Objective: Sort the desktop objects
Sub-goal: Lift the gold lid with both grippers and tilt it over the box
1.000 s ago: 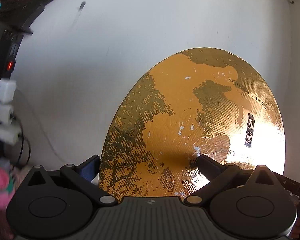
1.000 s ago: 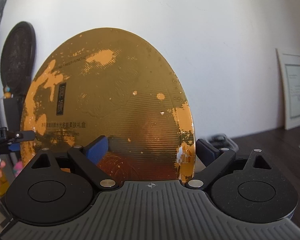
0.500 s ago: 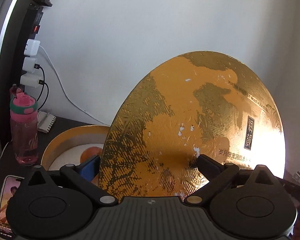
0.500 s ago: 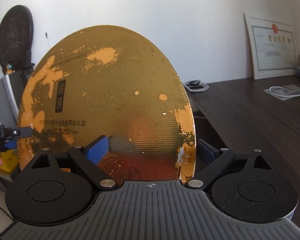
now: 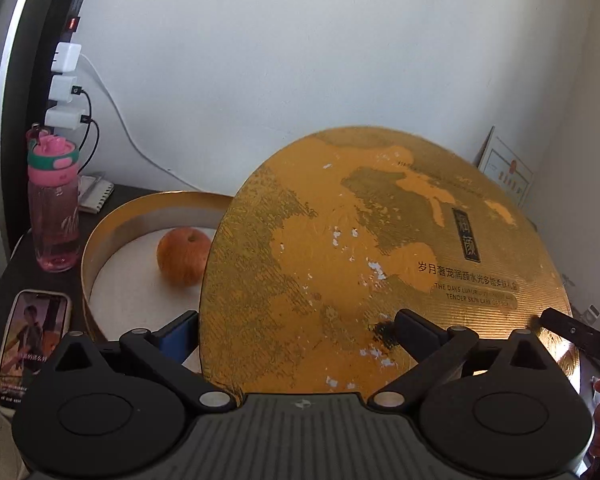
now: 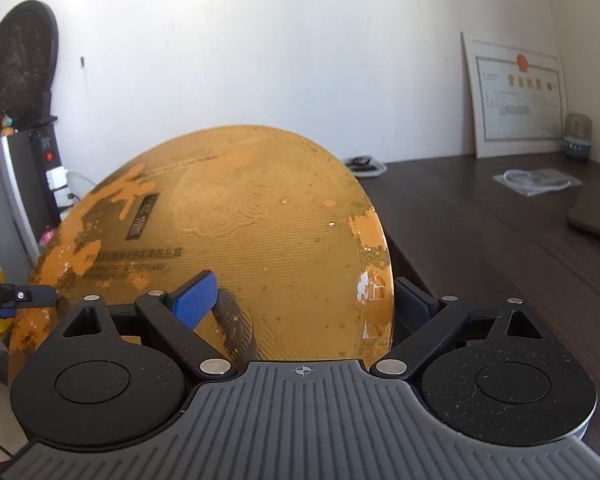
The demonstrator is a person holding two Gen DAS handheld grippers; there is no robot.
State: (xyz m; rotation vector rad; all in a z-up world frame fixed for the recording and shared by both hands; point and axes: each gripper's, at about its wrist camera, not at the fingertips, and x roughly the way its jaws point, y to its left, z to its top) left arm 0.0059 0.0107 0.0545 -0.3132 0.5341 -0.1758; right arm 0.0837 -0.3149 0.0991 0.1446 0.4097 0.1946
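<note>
Both grippers are clamped on the big gold lid (image 5: 380,264) — the left gripper (image 5: 296,332) pinches one rim, the right gripper (image 6: 304,300) the opposite rim, holding it tilted over the round gold box (image 5: 112,224). An apple (image 5: 180,256) sits inside the box. A pink bottle (image 5: 54,216) and a phone (image 5: 30,340) sit by the desk's left edge.

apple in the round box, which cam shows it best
The left wrist view: the apple sits in the open gold box, partly hidden behind the gold lid. The right wrist view shows no apple, as the lid fills it.
</note>
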